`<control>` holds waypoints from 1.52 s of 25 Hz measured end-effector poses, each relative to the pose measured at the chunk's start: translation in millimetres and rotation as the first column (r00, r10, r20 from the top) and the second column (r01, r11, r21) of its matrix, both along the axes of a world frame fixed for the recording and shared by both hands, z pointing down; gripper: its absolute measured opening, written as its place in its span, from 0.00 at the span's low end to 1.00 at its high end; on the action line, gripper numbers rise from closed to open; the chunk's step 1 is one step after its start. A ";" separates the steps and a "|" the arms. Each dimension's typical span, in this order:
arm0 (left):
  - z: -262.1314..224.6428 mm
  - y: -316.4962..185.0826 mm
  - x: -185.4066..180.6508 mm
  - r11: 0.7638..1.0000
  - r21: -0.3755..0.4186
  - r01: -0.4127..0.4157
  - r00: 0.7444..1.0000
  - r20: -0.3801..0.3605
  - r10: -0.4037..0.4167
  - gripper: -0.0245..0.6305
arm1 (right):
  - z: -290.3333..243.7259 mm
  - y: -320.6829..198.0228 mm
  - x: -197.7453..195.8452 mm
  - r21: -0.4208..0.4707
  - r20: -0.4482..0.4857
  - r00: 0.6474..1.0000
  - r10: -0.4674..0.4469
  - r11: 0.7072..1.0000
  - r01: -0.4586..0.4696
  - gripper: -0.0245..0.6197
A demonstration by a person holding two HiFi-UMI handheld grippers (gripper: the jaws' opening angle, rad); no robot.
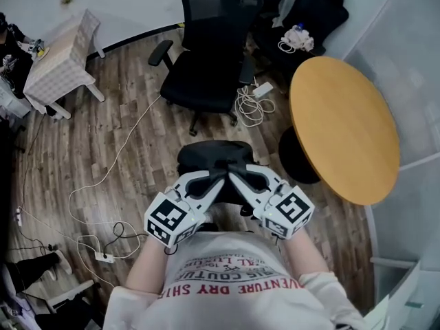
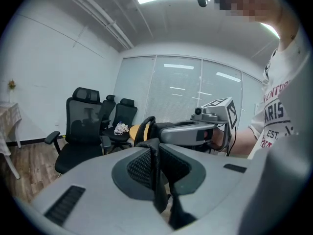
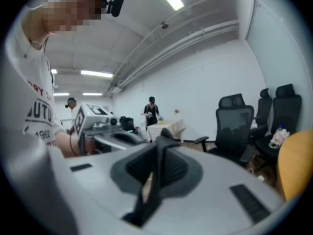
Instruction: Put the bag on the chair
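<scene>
holding the bag (image 1: 214, 155) under both tongs, near my knees. head view: left gripper (image 1: 217, 177) & right gripper (image 1: 236, 176) meet over it, chair (image 1: 206, 67) well ahead. left gripper view: jaws clenched on a black strap (image 2: 157, 180). right gripper view: same, clamped on a strap (image 3: 155, 180). want both grips tight & level, then lower onto the seat. bag's black, soft, slumped.

I read the bag (image 1: 214, 158) as matt black cloth, and its strap (image 2: 155, 185) as woven webbing. The left hand-held gripper (image 2: 157, 170) and right hand-held gripper (image 3: 155, 173) are smooth matt grey plastic with ribbed black pads (image 2: 139, 166). The table (image 1: 344, 126) looks like smooth, faintly glossy wood. The floor (image 1: 124, 136) is grained wood plank, and the chair (image 1: 210, 19) has a black mesh back.
</scene>
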State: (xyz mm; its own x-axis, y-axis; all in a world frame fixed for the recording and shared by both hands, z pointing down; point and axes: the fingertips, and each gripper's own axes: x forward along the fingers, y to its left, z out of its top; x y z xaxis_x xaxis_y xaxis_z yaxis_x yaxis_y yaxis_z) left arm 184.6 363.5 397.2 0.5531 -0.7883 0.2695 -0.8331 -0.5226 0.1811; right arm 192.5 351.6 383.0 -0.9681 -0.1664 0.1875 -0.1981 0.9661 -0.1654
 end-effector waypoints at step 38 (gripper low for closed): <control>12.4 -387.1 -247.4 0.984 -0.110 0.137 0.987 0.101 -0.126 0.14 | 12.1 -378.1 -235.1 -0.008 -0.043 0.990 -0.131 0.991 0.131 0.11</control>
